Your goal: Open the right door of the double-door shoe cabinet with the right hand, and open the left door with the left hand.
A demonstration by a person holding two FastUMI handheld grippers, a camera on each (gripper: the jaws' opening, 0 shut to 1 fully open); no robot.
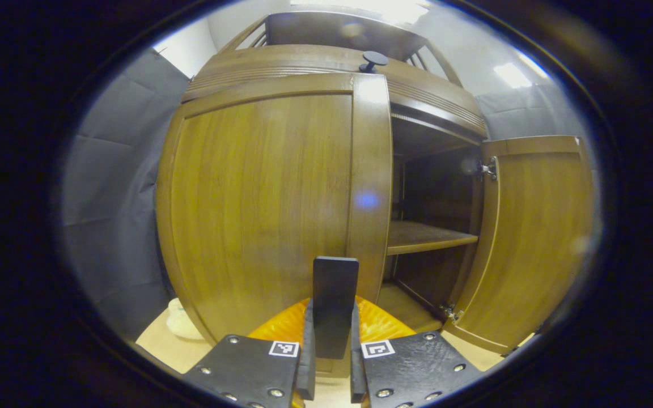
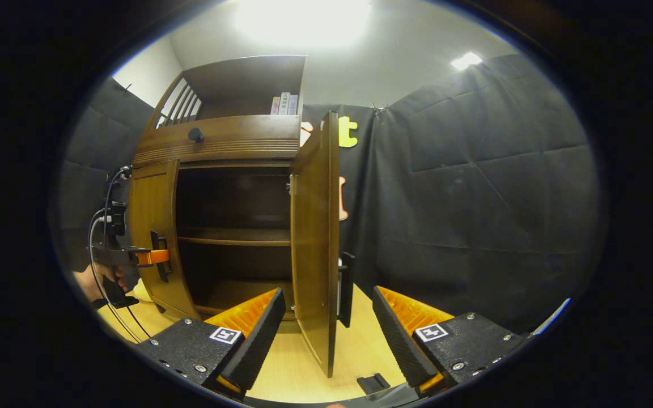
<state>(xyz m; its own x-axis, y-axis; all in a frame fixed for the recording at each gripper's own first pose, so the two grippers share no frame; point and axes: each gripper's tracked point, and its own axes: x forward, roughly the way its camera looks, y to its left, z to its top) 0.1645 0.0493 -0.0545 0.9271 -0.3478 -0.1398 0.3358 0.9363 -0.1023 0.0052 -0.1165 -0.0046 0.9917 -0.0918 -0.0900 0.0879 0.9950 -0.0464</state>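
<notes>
Left tongs [image 1: 332,362] clamped on left door's handle [image 1: 335,306], both fingers pressing it. Left door [image 1: 264,209] was closed, dead ahead of tongs. Right tongs [image 2: 326,334] were wide apart, holding nothing; right door [image 2: 318,249] stood swung out, edge-on between fingers, its handle [image 2: 347,289] just beyond.

Risks, judged:
- handle slipping from grip if pull went straight back, off hinge arc
- right tongs bumping open door
</notes>
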